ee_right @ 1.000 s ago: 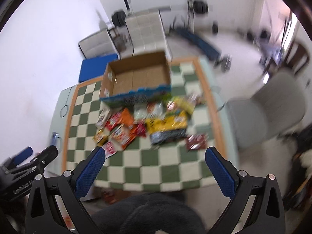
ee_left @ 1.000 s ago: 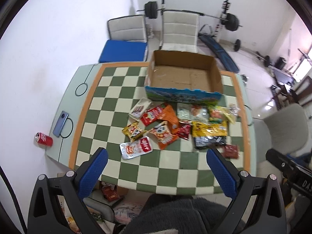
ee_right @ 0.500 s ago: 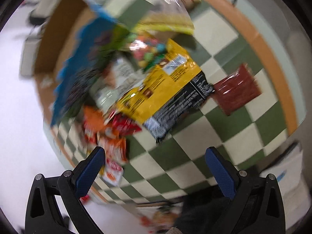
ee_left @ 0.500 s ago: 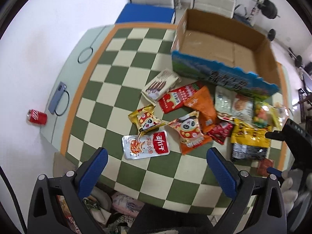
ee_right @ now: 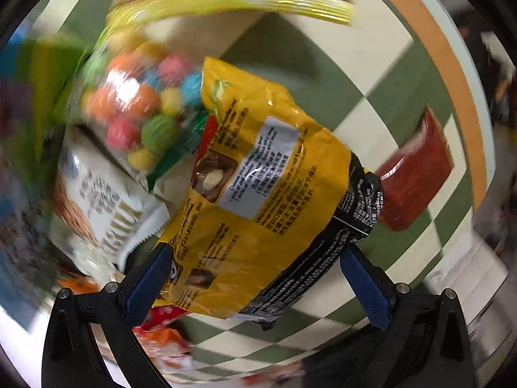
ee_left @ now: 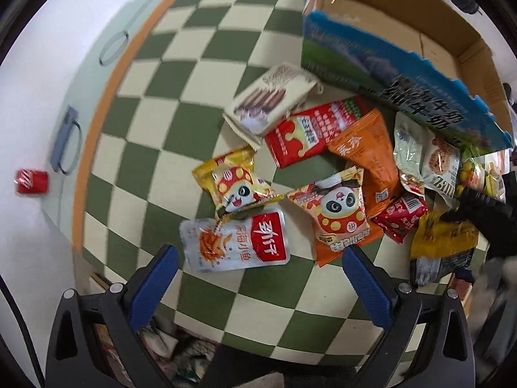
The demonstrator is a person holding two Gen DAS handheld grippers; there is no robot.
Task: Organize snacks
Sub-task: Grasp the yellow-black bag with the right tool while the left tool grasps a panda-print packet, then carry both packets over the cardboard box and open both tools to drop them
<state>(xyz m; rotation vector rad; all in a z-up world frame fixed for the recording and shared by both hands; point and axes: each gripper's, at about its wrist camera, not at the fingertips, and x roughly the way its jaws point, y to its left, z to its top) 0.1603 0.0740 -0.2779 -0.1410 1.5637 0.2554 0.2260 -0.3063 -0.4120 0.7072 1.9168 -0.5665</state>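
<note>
Several snack packets lie in a heap on the checkered table [ee_left: 181, 74] before an open cardboard box [ee_left: 400, 35]. My left gripper [ee_left: 258, 284] is open, low over a silver-and-red packet [ee_left: 239, 242], with panda packets [ee_left: 339, 213] just beyond. My right gripper [ee_right: 255, 287] is open, its blue pads [ee_right: 148, 284] straddling the lower end of a big yellow-and-black bag [ee_right: 268, 194]. A bag of coloured candy balls [ee_right: 139, 110], a white packet [ee_right: 103, 210] and a dark red packet [ee_right: 416, 174] lie around it. The right gripper's black body [ee_left: 484, 216] shows at the left view's right edge.
A red can [ee_left: 32, 181] and a grey phone [ee_left: 64, 142] sit on the pale table border at left. The table's orange band [ee_right: 452, 64] and near edge run close to the dark red packet. Bags of clutter lie under the table's front edge [ee_left: 181, 349].
Both grippers have dropped from high above the table to close over the snacks. The right one now straddles the yellow-and-black bag; the left has come down over the silver-and-red packet.
</note>
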